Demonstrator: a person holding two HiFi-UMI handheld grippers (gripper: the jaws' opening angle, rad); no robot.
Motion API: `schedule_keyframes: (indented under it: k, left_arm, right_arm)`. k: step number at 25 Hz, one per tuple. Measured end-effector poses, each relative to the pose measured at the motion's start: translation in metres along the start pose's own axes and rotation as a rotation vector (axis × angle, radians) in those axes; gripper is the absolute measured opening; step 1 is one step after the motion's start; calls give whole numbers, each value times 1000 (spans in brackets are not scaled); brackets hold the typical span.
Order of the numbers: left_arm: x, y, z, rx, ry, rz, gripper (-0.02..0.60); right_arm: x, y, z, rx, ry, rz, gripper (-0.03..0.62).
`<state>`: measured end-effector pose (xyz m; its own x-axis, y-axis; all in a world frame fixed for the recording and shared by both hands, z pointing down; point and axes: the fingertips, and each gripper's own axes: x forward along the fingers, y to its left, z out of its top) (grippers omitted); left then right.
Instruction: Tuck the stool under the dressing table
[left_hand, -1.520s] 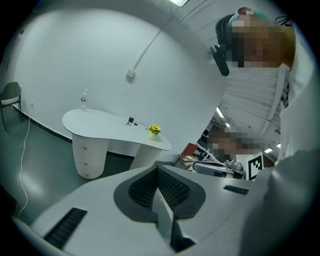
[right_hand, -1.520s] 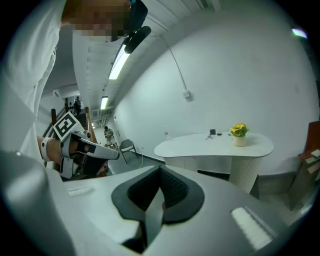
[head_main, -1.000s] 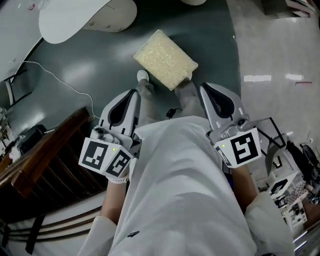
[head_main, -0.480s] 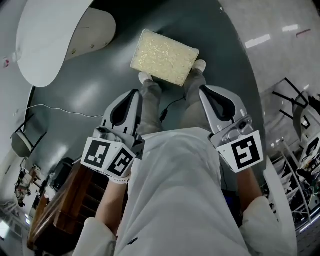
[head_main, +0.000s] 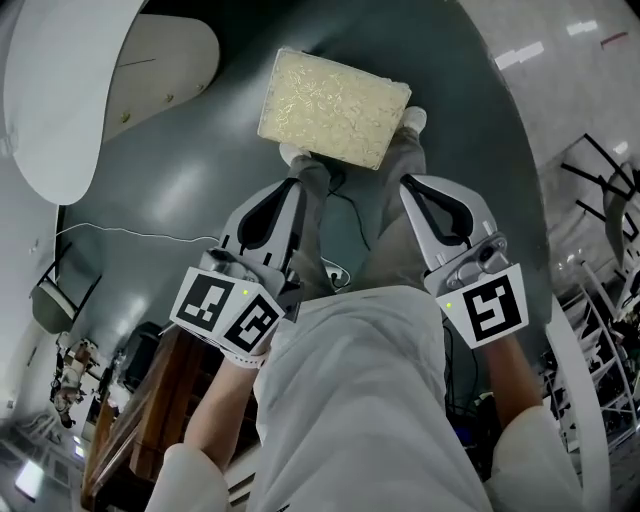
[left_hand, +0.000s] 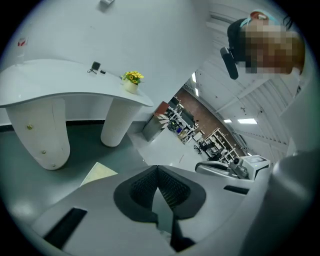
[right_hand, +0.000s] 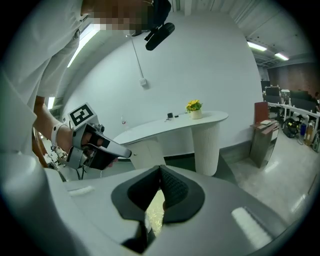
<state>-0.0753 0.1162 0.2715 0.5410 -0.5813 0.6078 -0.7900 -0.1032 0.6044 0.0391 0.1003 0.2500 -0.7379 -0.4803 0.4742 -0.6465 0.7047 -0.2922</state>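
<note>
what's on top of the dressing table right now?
A small pot of yellow flowers near the rounded end of the dressing table, plus small dark items too small to identify. In the right gripper view, the left gripper covers the top's other end.

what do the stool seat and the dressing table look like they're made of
Stool seat: pale cream fabric, probably a shaggy pile, going by its nubby matte texture. Dressing table: smooth white top with a soft sheen, likely painted or lacquered board; its round leg looks finely fluted.
</note>
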Motion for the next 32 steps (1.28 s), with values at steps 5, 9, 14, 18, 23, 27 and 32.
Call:
schedule_keyframes:
  k: [5, 9, 14, 18, 23, 27, 32]
  left_arm:
    - [33, 35, -28, 29, 46, 27, 11]
    - [50, 58, -52, 33, 79, 43, 9]
    - [68, 74, -78, 45, 116, 50, 11]
    - [80, 85, -97, 36, 138, 59, 12]
    - [102, 98, -128, 72, 137, 43, 161]
    - [111, 120, -154, -20, 152, 75, 195]
    - [118, 147, -185, -82, 213, 112, 285]
  right_arm:
    - [26, -14, -51, 57, 48, -12, 89]
    - [43, -21, -87, 91, 93, -19, 143]
    - [60, -34, -126, 119, 137, -18, 192]
    - [67, -47, -155, 126, 172, -27, 213]
    - [76, -60, -206, 156, 250, -78, 242]
    - [82, -68, -237, 186, 295, -115, 244]
    - [92, -78, -257, 252, 311, -141, 252]
